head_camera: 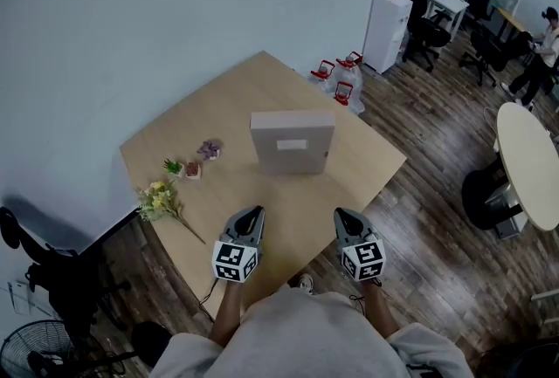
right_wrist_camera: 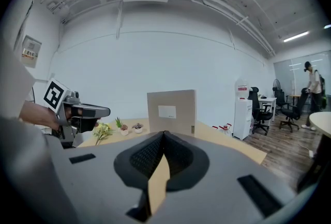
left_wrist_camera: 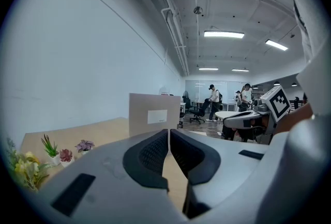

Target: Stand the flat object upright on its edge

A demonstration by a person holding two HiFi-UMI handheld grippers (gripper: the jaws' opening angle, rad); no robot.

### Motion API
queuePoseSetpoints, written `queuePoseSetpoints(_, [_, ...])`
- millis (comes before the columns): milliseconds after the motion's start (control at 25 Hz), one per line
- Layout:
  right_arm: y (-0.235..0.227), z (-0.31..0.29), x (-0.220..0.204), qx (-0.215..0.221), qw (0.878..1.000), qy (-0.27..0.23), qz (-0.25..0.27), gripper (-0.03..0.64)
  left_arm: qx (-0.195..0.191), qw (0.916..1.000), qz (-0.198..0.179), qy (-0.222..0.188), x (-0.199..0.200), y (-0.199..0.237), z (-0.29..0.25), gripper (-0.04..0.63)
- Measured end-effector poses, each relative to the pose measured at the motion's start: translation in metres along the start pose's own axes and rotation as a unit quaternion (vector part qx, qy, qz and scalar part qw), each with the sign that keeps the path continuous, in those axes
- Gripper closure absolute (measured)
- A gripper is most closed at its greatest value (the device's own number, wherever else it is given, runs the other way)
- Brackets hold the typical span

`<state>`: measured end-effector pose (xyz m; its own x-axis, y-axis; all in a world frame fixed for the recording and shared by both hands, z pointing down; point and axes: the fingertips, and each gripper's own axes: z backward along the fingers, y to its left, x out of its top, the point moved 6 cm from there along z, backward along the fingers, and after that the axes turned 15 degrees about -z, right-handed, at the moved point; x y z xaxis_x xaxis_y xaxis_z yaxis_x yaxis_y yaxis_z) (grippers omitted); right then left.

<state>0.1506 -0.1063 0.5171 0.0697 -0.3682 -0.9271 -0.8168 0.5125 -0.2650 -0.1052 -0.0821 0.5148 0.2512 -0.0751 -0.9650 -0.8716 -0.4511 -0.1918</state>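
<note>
A flat grey-beige box (head_camera: pixel 292 141) with a white label stands upright on its edge in the middle of the wooden table (head_camera: pixel 236 101). It shows ahead in the left gripper view as the box (left_wrist_camera: pixel 154 114) and in the right gripper view as the box (right_wrist_camera: pixel 171 111). My left gripper (head_camera: pixel 253 215) sits near the table's front edge, well short of the box, jaws shut on nothing. My right gripper (head_camera: pixel 344 217) is beside it to the right, also shut and empty. From the right gripper view the left gripper (right_wrist_camera: pixel 106 111) appears at the left.
Small potted plants (head_camera: pixel 200 158) and a bunch of yellow flowers (head_camera: pixel 161 201) lie on the table's left side. Red-handled containers (head_camera: pixel 339 76) and a water dispenser (head_camera: pixel 388 17) stand on the floor beyond. A round white table (head_camera: pixel 527 163) is at the right. People stand far off.
</note>
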Motion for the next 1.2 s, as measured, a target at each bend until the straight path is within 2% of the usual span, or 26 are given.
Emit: queuePoseSetpoints(1200, [-0.005,0.006,-0.007,0.002,1.000,0.005,0.003,0.617,-0.007,0.9999,0.006,0.006,-0.006,-0.014,-0.004,0.571])
